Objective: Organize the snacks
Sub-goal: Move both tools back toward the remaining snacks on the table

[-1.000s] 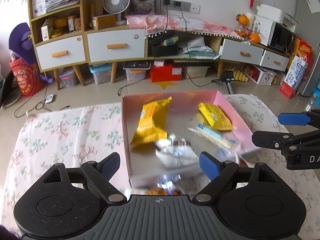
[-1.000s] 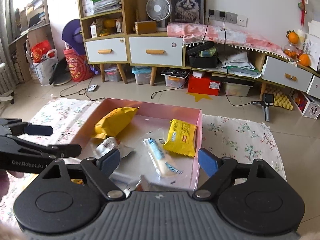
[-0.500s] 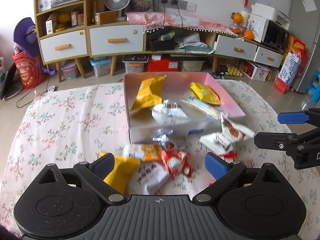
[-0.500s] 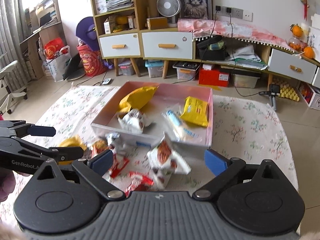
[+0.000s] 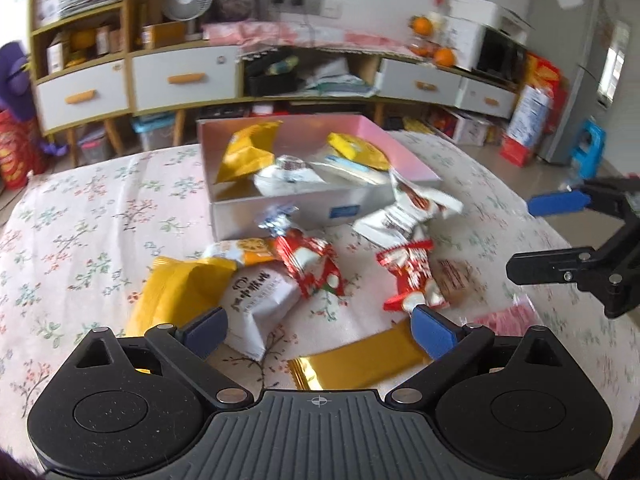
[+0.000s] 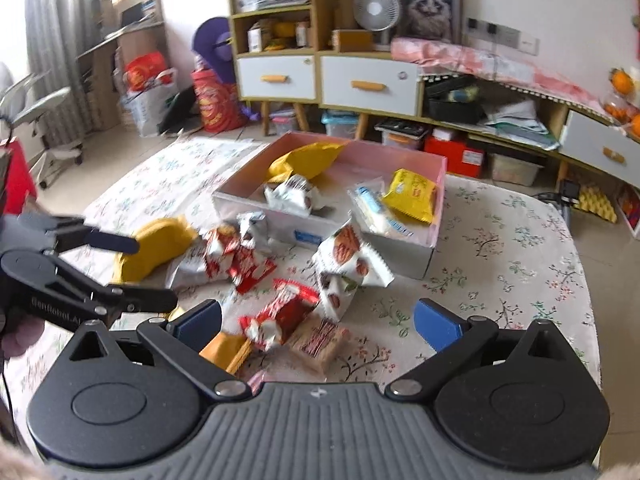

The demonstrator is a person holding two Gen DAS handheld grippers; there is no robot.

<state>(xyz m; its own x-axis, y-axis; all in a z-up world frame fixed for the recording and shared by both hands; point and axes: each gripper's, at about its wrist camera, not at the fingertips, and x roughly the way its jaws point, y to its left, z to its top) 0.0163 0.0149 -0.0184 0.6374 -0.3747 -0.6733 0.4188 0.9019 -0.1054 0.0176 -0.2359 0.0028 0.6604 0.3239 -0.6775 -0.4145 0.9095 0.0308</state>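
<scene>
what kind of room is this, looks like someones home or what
Most likely a lived-in living room at home: a wooden sideboard with white drawers, a desk fan beside a framed cat picture, and a table under a floral cloth strewn with snacks.

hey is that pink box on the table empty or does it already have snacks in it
Not empty. The pink box holds several packets: a big yellow bag, a small yellow packet, a white wrapped snack and a clear one with a blue label.

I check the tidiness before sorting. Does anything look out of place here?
Yes. Many snack packets lie scattered on the floral tablecloth in front of the pink box, not inside it; only a few are in the box.
</scene>
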